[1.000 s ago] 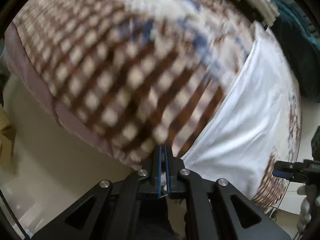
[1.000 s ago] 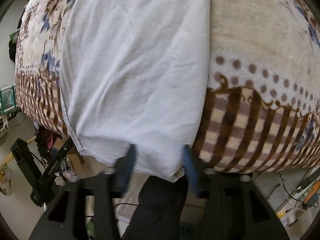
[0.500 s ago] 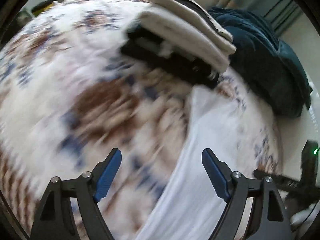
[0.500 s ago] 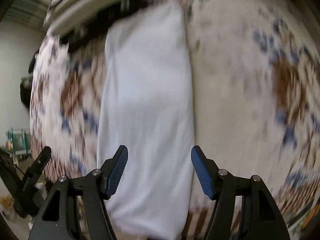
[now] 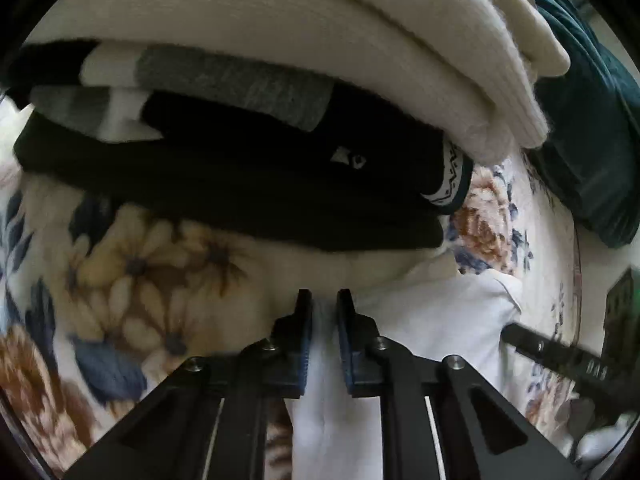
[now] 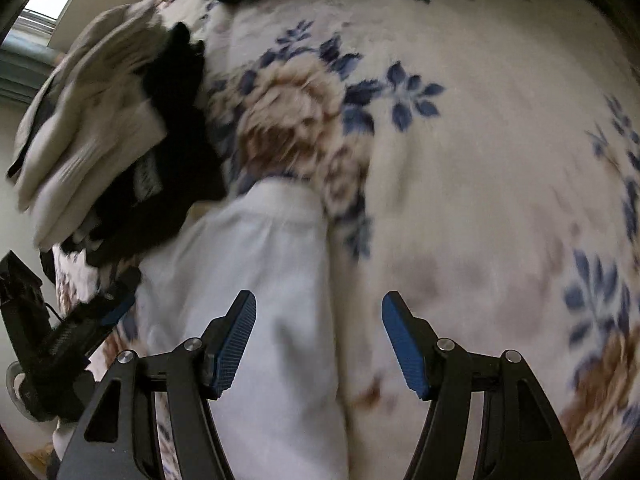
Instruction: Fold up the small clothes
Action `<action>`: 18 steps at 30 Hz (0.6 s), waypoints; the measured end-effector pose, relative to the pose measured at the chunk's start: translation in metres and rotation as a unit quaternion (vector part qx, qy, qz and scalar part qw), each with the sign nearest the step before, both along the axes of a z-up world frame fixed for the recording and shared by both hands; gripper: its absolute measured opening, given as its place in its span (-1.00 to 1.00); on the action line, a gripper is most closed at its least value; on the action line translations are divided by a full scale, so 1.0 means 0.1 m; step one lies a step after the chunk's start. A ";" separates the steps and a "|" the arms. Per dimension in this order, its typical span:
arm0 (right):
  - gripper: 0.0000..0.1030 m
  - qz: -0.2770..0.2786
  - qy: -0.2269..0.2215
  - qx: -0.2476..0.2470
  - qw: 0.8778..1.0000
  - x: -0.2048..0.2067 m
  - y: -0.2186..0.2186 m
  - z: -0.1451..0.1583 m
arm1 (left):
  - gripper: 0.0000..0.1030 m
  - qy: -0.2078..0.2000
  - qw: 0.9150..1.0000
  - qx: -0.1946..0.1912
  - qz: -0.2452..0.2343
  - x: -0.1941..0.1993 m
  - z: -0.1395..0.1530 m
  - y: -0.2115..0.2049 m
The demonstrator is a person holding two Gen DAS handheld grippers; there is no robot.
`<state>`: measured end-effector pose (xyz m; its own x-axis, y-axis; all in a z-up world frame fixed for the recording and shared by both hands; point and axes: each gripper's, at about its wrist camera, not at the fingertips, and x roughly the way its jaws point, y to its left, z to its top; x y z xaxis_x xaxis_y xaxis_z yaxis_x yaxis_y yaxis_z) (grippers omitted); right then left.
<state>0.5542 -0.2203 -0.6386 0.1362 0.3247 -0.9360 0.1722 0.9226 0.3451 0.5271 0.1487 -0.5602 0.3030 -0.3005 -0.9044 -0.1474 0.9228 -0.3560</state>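
My left jaws (image 5: 324, 312) are closing on the top edge of the white garment (image 5: 420, 328), which lies folded long on the flowered blanket (image 5: 140, 280), just before the stack of folded clothes (image 5: 280, 120). My right jaws (image 6: 318, 340) stand wide over the garment's right edge, the cloth between them but not pressed

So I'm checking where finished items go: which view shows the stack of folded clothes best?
The left wrist view: the stack of folded clothes fills the upper frame, sharp, with cream, grey and black layers distinct. The right wrist view shows it only at the left edge, blurred and smaller.
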 end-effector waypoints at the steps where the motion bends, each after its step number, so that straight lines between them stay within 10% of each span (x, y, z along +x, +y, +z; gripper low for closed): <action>1: 0.32 0.001 0.003 0.001 1.000 0.10 -0.01 -0.07 | -0.89 -0.007 1.000 0.011 -0.002 -0.01 0.00 0.00; 3: 0.15 0.003 0.003 0.009 1.000 0.24 -0.01 -0.19 | -0.90 -0.018 1.000 0.015 -0.002 -0.01 0.01 0.02; 5: -0.52 0.013 -0.005 0.011 1.000 0.33 0.02 -0.24 | -0.91 -0.029 0.999 0.024 -0.004 0.01 0.05 0.03; 8: -0.77 0.021 -0.023 -0.009 0.999 0.40 0.06 -0.24 | -0.92 -0.026 0.999 0.027 -0.006 0.09 0.02 0.01; 14: -0.77 0.033 -0.010 -0.024 0.999 0.39 0.10 -0.27 | -0.92 -0.004 1.000 0.010 0.018 0.16 -0.01 0.19; 18: 0.03 0.034 0.010 0.012 0.999 0.35 0.02 -0.21 | -0.76 -0.037 0.999 0.010 0.001 -0.11 0.39 0.21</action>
<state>0.5895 -0.2184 -0.6595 0.0948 0.3550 -0.9300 0.1167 0.9238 0.3646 0.5158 0.1702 -0.5212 0.3702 -0.2824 -0.8850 -0.1224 0.9295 -0.3479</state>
